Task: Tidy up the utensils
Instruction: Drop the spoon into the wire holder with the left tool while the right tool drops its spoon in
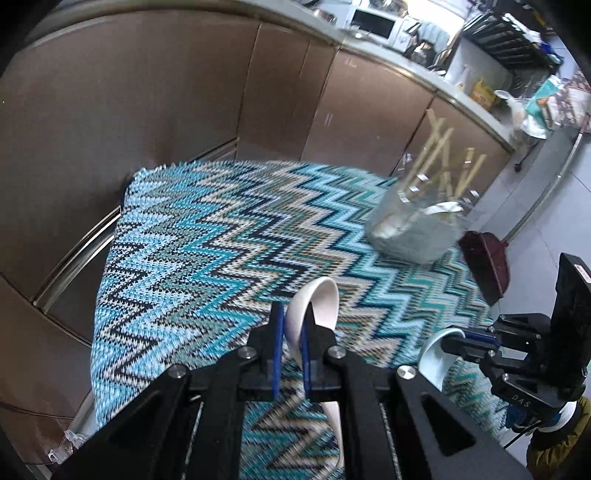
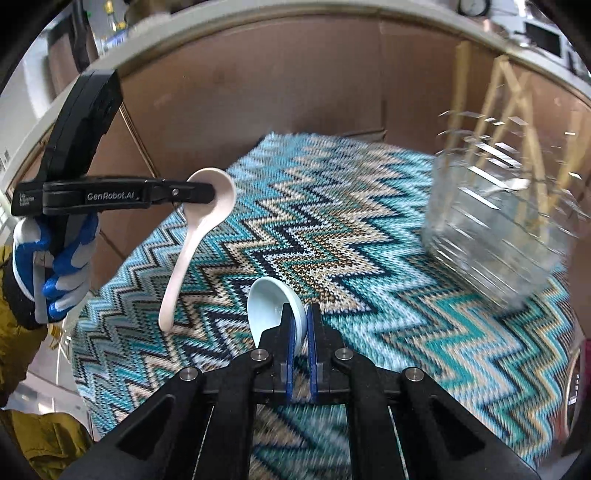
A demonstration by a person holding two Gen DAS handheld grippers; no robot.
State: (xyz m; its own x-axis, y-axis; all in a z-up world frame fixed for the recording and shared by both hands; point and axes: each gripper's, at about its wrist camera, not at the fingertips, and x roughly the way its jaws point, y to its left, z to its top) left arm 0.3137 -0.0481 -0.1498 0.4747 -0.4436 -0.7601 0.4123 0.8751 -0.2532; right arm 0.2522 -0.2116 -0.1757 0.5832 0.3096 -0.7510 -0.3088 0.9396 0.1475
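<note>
In the left wrist view my left gripper (image 1: 293, 317) is shut on the bowl rim of a pinkish-white ceramic spoon (image 1: 317, 295), held above the cloth with its handle hanging down. The right wrist view shows that same spoon (image 2: 184, 254) dangling from the left gripper (image 2: 210, 192). My right gripper (image 2: 300, 314) is shut on the bowl edge of a pale blue-white spoon (image 2: 269, 302); it also appears at the right of the left wrist view, where the right gripper (image 1: 448, 345) holds this spoon (image 1: 437, 356). A clear glass jar (image 1: 413, 225) (image 2: 495, 232) with wooden chopsticks (image 1: 443, 155) (image 2: 506, 107) stands at the far right of the cloth.
A blue, teal and beige zigzag cloth (image 1: 207, 236) (image 2: 369, 229) covers the table. Brown cabinet doors (image 1: 155, 92) run behind it under a cluttered counter with a microwave (image 1: 371, 24). A dark red dustpan (image 1: 484, 266) leans past the table's right edge. A blue-and-white gloved hand (image 2: 59, 258) grips the left tool.
</note>
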